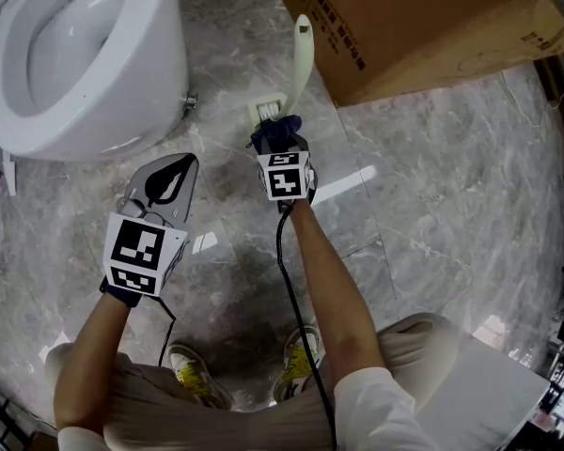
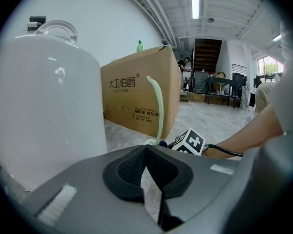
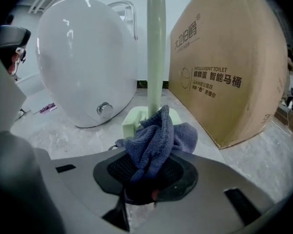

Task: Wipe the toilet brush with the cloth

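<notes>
right gripper (image 3: 145, 178) clamped on a bunched blue terry cloth (image 3: 156, 133) at the foot of the toilet brush (image 3: 155, 43), whose slim, smooth pale-green handle stands upright in a squarish holder (image 3: 134, 117) on glossy marble floor (image 1: 432, 205). left gripper (image 2: 147, 172) closed on nothing, well apart. risk: with the brush unsteadied, sideways wiping may tip it.
</notes>
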The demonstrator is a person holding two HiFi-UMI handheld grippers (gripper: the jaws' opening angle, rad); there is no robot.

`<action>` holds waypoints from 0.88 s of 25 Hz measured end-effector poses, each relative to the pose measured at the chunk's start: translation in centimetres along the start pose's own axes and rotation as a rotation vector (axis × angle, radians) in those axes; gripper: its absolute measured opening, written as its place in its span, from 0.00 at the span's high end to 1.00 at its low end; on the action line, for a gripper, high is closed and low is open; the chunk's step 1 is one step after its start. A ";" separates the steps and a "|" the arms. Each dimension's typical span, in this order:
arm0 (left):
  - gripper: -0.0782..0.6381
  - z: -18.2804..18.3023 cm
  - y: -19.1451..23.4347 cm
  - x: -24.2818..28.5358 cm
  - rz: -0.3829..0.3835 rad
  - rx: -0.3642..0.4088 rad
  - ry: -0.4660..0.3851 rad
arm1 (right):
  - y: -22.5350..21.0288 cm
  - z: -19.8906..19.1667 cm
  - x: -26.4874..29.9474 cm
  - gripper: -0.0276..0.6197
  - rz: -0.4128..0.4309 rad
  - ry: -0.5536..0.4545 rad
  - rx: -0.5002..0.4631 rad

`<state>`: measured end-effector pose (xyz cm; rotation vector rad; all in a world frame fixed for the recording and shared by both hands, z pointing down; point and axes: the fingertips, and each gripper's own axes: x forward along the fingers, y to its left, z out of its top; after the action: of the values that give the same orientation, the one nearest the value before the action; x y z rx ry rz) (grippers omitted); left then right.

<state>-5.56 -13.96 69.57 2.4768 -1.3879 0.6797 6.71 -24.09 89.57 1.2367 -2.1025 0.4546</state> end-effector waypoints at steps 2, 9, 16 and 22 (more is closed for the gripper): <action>0.89 0.0 0.1 0.1 0.001 -0.001 -0.002 | 0.1 -0.1 0.2 0.79 0.007 0.035 -0.026; 0.89 0.4 -0.1 -0.3 -0.001 0.005 -0.013 | 0.2 -0.5 0.5 0.80 0.047 0.128 -0.074; 0.89 0.7 -0.1 -1.5 0.007 0.016 -0.026 | 0.4 -0.6 0.2 0.79 0.073 0.113 -0.173; 0.89 1.5 -0.1 -2.3 0.014 0.024 -0.047 | 0.9 -0.5 -1.1 0.79 0.032 0.067 -0.324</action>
<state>-6.08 -12.81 67.14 2.5197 -1.4224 0.6492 6.51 -22.65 89.24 0.9879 -2.0430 0.1569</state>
